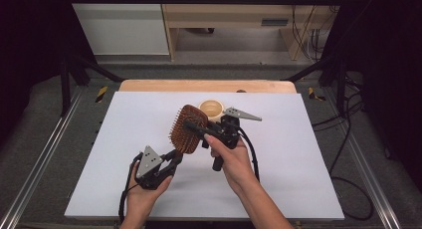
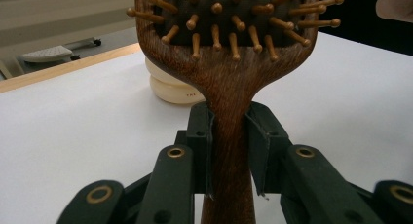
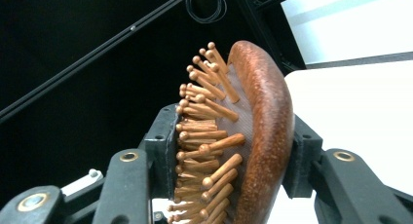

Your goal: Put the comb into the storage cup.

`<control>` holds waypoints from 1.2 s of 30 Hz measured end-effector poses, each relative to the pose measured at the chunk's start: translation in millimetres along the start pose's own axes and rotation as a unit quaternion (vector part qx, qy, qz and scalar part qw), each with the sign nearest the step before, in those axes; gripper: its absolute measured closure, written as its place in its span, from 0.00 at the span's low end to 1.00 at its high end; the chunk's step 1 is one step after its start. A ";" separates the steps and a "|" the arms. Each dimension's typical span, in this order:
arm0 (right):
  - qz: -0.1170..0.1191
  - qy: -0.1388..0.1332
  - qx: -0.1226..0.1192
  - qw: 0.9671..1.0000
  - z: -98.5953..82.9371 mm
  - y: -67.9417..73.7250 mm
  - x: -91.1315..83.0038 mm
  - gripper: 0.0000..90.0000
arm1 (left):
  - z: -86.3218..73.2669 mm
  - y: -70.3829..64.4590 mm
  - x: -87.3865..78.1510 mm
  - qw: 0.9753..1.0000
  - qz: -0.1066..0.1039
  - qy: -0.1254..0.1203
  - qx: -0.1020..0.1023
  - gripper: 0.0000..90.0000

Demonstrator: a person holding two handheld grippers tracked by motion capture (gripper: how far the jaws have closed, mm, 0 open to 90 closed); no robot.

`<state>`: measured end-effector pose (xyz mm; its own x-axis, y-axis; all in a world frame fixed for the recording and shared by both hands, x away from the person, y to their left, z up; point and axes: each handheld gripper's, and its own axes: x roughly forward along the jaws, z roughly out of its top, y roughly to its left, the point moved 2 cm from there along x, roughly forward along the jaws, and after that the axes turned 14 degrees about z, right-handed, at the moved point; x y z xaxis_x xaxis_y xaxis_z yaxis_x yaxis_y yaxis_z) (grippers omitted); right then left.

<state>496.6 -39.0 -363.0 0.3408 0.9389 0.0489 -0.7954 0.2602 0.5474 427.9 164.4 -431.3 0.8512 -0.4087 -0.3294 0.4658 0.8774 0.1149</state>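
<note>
White table (image 1: 298,189) across most of the high view, wooden edge along its far side. Held above the middle of it, a brown wooden hairbrush (image 1: 189,129), head up toward 12 o'clock, handle slanting down toward 7 o'clock, clear of the surface. Just behind the head, at 1 o'clock from it, a small cream bowl (image 1: 211,108) resting on the table.

Right gripper (image 1: 201,132), coming in from 4 o'clock of the brush, clamped across the head: in the right gripper view (image 3: 234,156), one jaw pressed against the tips of the wooden pins (image 3: 204,136), the other against the smooth rounded back of the head (image 3: 265,126). Jaws parted only as far as the head's thickness, grasping it firmly. Grey plate pointing toward 3 o'clock, cable trailing along the forearm.

Left gripper (image 1: 175,157), at 7 o'clock of the brush, closed on the handle: in the left gripper view (image 2: 229,151), both jaws touching the narrow neck of the handle (image 2: 228,136) just below the head, one on each side, gap no wider than the wood. Bowl (image 2: 175,90) seen behind the head there, on the table (image 2: 73,126).
</note>
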 end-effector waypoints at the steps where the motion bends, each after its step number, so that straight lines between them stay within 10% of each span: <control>1: -0.002 0.000 -0.004 1.000 -0.4 0.7 0.4 0.56 | -0.3 0.1 0.5 1.000 0.000 0.001 -0.001 0.81; 11: -0.021 0.009 -0.026 0.999 -1.3 7.7 5.3 0.58 | -4.6 0.5 5.7 1.000 -0.007 0.006 -0.023 0.79; 23: -0.067 -0.019 -0.048 0.996 29.7 -3.1 -6.6 0.58 | -7.9 9.6 4.4 0.998 0.024 0.001 -0.060 0.40; 36: -0.096 -0.042 -0.043 0.994 57.8 -15.9 1.9 0.58 | -21.3 48.6 -14.6 0.994 0.067 -0.003 -0.084 0.10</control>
<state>538.8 -54.5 -323.3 0.5274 0.8493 0.0220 -0.7511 0.4540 0.4793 433.0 218.3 -440.9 0.9048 -0.2859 -0.3156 0.3008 0.9537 -0.0017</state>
